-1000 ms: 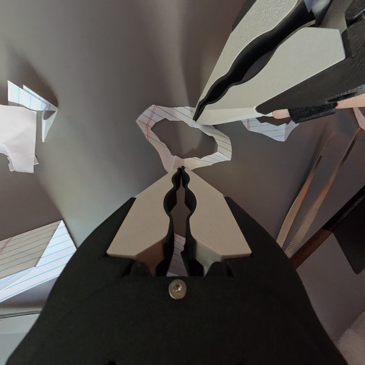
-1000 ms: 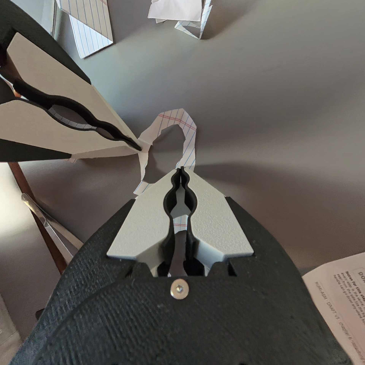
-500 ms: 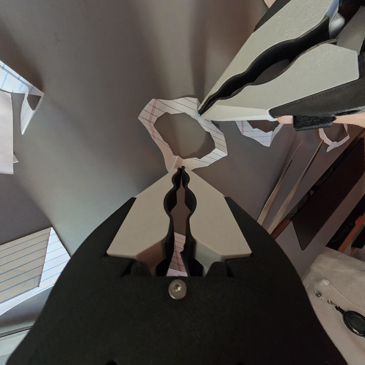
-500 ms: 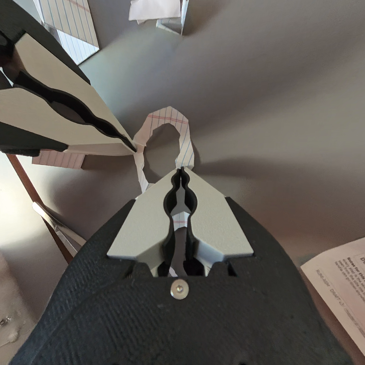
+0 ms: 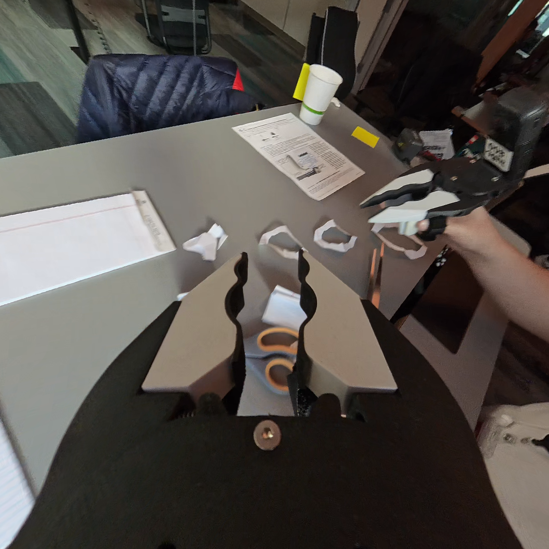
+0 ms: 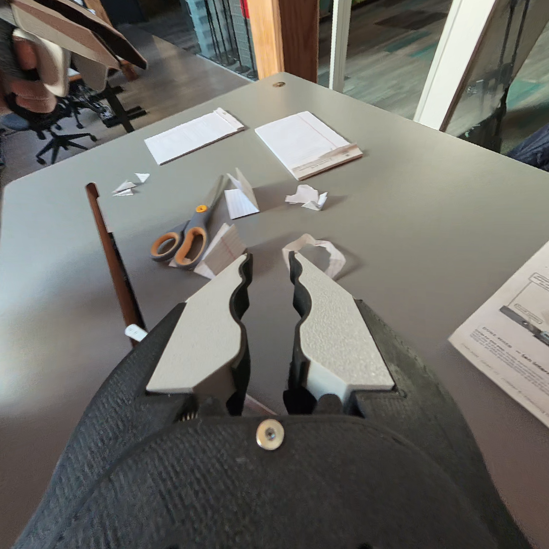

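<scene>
My left gripper [image 5: 271, 257] is open and empty, raised above the grey table [image 5: 89, 341]. Three torn lined-paper rings lie beyond its tips: one just ahead [image 5: 279, 240], one in the middle [image 5: 334, 240], and one [image 5: 401, 245] under my right gripper. Orange-handled scissors [image 5: 276, 356] and a folded paper piece [image 5: 282, 309] show between its fingers. My right gripper [image 6: 269, 257] is open and empty, with a paper ring [image 6: 320, 252] on the table just past its right fingertip. It also shows in the left wrist view [image 5: 366, 213], held in a hand above the table's right edge.
The table holds two lined pads [image 6: 193, 136] [image 6: 309, 145], scissors [image 6: 184, 243], folded papers [image 6: 225, 252] [image 6: 240, 199], a crumpled ball [image 6: 306, 197], small scraps [image 6: 129, 184] and a printed sheet [image 6: 511, 341]. A paper cup [image 5: 319, 92] and a yellow note [image 5: 364, 136] sit at the far corner. A chair with a jacket [image 5: 148, 95] stands behind. Spacing between my two grippers at the tips: around 20 cm.
Both grippers were shut on one paper ring close to the table. Now both have opened, let it go and drawn up and back, so the whole table shows.
</scene>
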A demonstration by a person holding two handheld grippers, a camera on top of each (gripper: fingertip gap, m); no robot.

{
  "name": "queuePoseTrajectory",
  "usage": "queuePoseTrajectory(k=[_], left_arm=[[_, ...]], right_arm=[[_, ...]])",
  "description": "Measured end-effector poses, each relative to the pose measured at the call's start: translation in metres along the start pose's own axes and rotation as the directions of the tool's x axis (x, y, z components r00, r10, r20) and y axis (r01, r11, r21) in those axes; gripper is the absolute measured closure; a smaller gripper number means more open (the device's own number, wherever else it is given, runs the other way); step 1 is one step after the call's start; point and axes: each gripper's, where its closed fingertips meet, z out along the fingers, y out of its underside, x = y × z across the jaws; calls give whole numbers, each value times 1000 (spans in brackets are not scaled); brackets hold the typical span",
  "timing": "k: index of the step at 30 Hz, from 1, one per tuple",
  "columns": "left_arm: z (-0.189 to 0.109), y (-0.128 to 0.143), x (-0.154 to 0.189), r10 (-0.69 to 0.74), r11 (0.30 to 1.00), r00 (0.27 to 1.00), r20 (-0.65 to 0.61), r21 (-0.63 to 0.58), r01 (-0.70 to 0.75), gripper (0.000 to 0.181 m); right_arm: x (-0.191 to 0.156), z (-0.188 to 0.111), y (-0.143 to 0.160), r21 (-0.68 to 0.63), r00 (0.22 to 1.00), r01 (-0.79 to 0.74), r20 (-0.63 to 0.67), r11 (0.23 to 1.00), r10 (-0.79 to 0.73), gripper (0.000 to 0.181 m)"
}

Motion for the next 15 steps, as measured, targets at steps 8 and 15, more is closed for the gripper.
queuePoseTrajectory(k=[8,15], left_arm=[[-115,133,-106,128,987,957,261,-132,-96,140],[-123,196,-133,101,958,993,-60,-264,-113,142]], right_arm=[[-80,-30,47,104,988,82,-138,991,-68,134],[-124,-9,35,299,950,5,-300,954,89,139]])
